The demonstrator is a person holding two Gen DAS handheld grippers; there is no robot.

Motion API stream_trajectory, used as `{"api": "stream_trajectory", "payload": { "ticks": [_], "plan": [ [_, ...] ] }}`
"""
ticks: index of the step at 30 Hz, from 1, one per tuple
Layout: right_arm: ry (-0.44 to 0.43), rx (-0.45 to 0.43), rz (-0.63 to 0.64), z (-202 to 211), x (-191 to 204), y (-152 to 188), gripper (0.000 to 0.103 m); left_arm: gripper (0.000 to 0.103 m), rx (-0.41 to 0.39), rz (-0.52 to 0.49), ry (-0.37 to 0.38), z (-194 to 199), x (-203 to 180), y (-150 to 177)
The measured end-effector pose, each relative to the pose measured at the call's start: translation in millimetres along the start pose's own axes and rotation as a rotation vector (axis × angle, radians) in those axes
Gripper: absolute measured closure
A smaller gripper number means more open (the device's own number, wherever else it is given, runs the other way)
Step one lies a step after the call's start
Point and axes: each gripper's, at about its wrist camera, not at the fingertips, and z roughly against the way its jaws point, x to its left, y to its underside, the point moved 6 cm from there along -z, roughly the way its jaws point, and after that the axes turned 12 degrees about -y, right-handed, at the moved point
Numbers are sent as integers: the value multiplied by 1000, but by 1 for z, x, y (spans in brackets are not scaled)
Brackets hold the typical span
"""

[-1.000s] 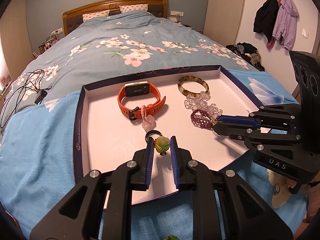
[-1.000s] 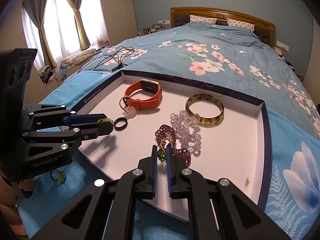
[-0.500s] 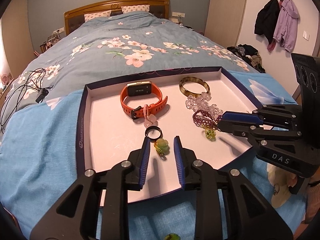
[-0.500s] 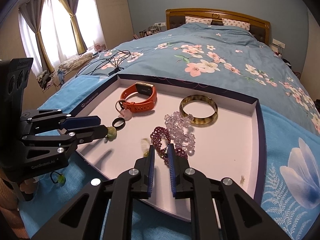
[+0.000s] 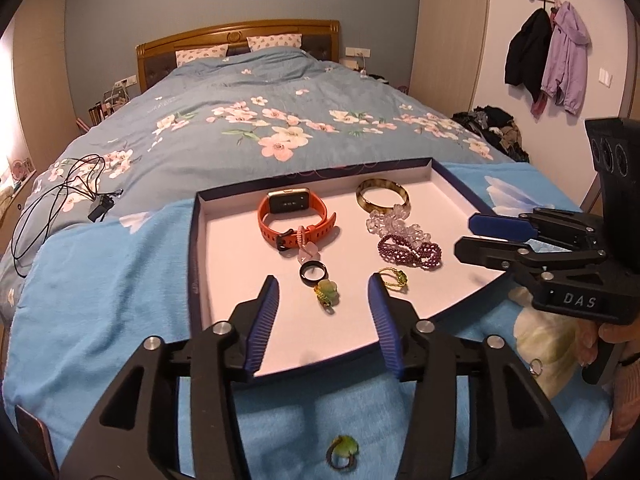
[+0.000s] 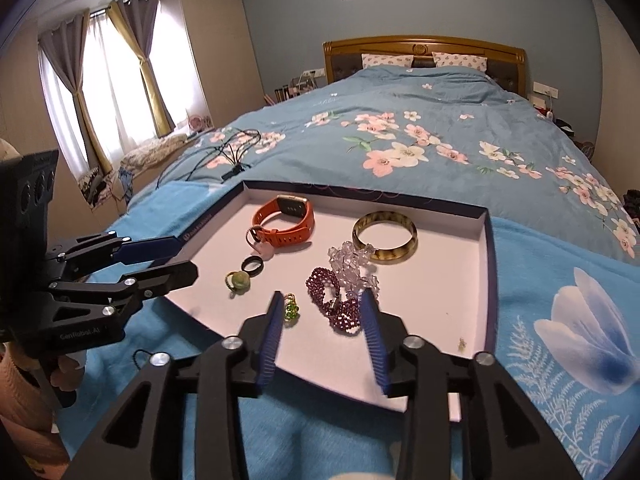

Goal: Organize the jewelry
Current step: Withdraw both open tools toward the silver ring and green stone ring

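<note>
Jade-green ring (image 5: 327, 292) lies freed in white tray (image 5: 240, 248); left gripper (image 5: 323, 312) jaws opening, empty; right gripper (image 6: 323, 322) opening too, beaded ring (image 6: 291, 308) dropped beside purple bracelet (image 6: 332, 294), sorted by kind.

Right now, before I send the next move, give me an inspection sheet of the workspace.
Surface: white-lined tray on a blue blanket at the foot of the bed.
Job's things: in the tray lie an orange watch, brown bangle, clear bead bracelet, purple bead bracelet, black ring, green stone ring and gold-green ring. Another green ring lies on the blanket outside the tray.
Clutter: nothing seen inside the tray.
Grippers: left gripper and right gripper, jaws opening, nothing pressed between the pads.
Cables: black cable on the duvet, away from the tray.
Surroundings: jackets hang on wall hooks; curtained window.
</note>
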Motion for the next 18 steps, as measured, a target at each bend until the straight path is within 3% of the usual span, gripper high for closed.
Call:
{"api": "stream_trajectory", "payload": {
  "ticks": [8,18],
  "plan": [
    [-6,-19,-25,30,1,15,59,53,-21,32,0,32,24,14],
    [8,45,-42,44,6,59,57,50,14,-20,16,51,22,58]
  ]
}}
